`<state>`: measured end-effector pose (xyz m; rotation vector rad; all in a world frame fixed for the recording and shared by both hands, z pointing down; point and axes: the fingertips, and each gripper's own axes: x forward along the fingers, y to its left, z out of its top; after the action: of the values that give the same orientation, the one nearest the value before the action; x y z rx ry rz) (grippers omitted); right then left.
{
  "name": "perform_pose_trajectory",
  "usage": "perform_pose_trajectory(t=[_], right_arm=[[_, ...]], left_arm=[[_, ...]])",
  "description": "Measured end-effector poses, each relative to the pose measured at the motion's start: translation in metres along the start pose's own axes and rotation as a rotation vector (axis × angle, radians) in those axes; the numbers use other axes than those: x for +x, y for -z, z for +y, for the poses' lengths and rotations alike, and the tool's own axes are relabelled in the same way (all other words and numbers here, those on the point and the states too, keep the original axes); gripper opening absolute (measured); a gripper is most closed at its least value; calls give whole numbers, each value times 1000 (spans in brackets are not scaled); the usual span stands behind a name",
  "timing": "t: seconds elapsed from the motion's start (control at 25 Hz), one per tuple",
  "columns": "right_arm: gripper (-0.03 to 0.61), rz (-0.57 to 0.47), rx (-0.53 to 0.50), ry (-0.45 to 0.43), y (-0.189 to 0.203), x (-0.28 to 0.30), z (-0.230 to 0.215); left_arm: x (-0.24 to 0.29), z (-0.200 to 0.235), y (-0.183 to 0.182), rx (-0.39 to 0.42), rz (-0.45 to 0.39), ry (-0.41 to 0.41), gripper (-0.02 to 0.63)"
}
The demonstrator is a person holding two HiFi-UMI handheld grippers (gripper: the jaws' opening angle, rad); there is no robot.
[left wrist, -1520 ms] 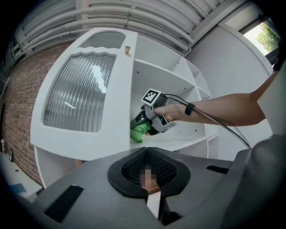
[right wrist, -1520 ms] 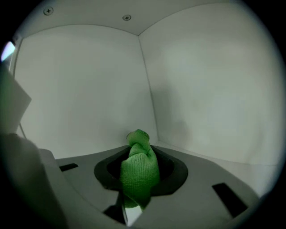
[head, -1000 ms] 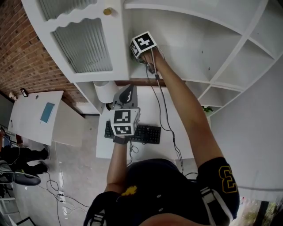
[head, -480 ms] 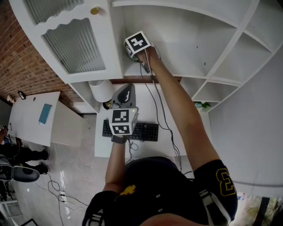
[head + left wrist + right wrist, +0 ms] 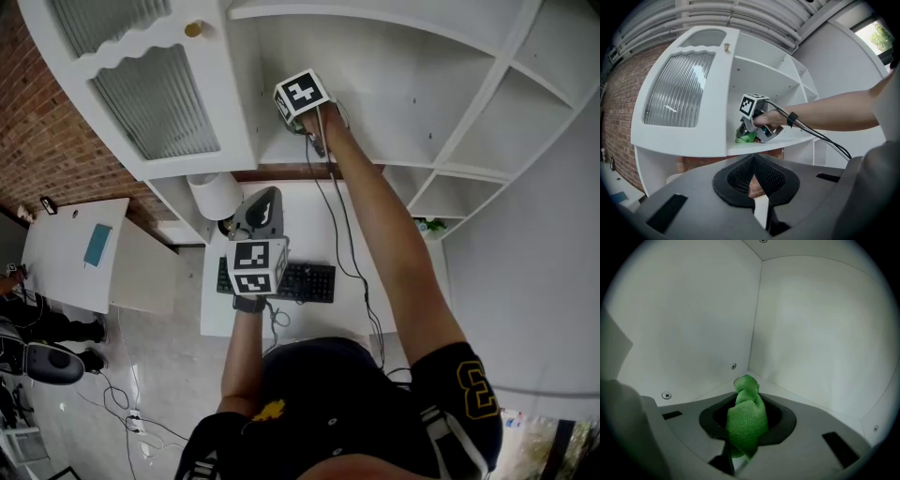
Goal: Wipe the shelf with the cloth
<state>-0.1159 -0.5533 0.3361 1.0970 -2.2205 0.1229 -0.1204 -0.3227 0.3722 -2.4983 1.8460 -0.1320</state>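
Deep in the back corner of the shelf [image 5: 762, 147], the right gripper [image 5: 747, 131] points down at the board with its claw pinched on the cloth [image 5: 748, 418]. A green wad of it bulges between the pads and a twisted tail pokes out ahead toward the corner seam, where two small screws show in the wall. From the left gripper view I can see the cloth bunched against the board just beside the cabinet door [image 5: 679, 89].

The left gripper [image 5: 753, 161] hangs well apart, out in front of the cabinet and pointing level. Its claw is pressed together at the tips with nothing in it, so I judge it to be idle.

I judge the cloth to be soft, light and limp, with a waffle weave that ought to grab dust without sliding in the pads. It has no stiffness of its own, so only the part right at the claw can press on the board. A grip on the thick folded middle, as it is held now, looks right. A hold on a corner would let it trail and flop. Nothing about it looks fragile. My one worry is the loose tail bunching up in the corner seam instead of lying flat.
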Motion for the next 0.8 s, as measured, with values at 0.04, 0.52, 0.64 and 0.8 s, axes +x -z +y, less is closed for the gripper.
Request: perform_pose_trajectory(t=[0.04,0.52,0.64,0.8], right_arm=[[78,1,3,2,2,-1,-3],[80,6,43,49,24,-19,-47],[78,10,57,70,32,-25,-61],[78,16,78,101,42,-32,-80]], left_arm=[[0,-2,0,2,0,1,18],[8,-23,-3,-3,-12,32,18],[10,-29,-1,-6,-9,48,18],[14,-31,5,1,9,59,18]])
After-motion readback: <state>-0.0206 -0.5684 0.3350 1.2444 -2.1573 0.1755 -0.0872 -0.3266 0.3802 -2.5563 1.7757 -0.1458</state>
